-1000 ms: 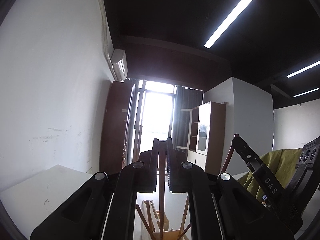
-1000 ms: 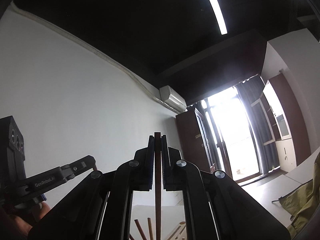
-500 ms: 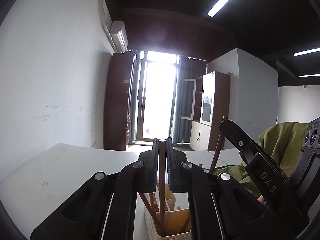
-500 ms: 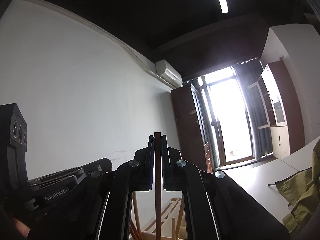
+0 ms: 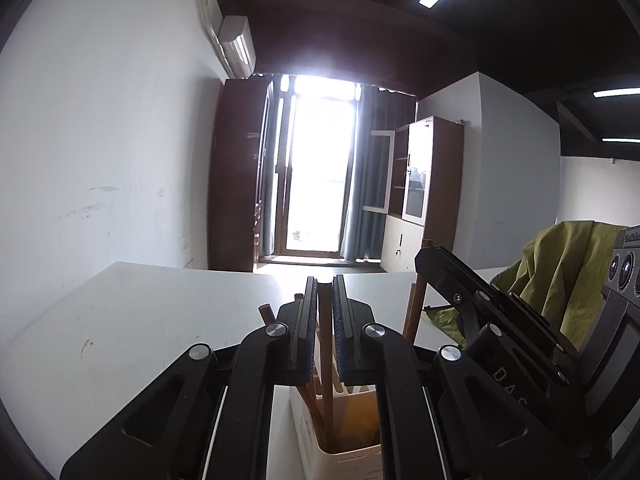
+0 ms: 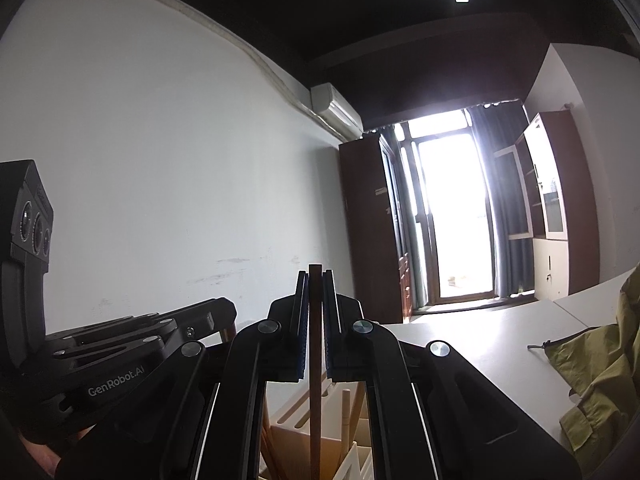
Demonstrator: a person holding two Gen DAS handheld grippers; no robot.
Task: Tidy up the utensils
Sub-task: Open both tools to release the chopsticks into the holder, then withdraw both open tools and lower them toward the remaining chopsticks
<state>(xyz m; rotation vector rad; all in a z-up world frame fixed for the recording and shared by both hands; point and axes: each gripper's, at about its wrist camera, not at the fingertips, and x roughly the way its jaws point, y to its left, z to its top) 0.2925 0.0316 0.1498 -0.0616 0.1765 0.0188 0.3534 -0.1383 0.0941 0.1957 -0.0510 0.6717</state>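
My left gripper (image 5: pixel 326 280) is shut on a brown wooden stick (image 5: pixel 327 364) that hangs down into a white slotted utensil holder (image 5: pixel 348 456) below it. Other wooden sticks (image 5: pixel 306 394) stand in that holder. My right gripper (image 6: pixel 315 276) is shut on another wooden stick (image 6: pixel 315 392), held upright over the same holder (image 6: pixel 298 412). The right gripper shows in the left wrist view (image 5: pixel 420 254) at the right, and the left gripper's body shows in the right wrist view (image 6: pixel 120 344) at the left. The stick ends inside the holder are hidden.
A white table (image 5: pixel 140 320) carries the holder. A green cloth (image 5: pixel 568 272) lies at the right, also in the right wrist view (image 6: pixel 592 380). Beyond are a bright glass door (image 5: pixel 316 176), brown cabinets (image 5: pixel 432 176) and a white wall (image 5: pixel 100 140).
Both cameras have tilted downward, so the table and the holder have come into view. Both sticks have gone lower toward the holder. Both grippers stay shut.
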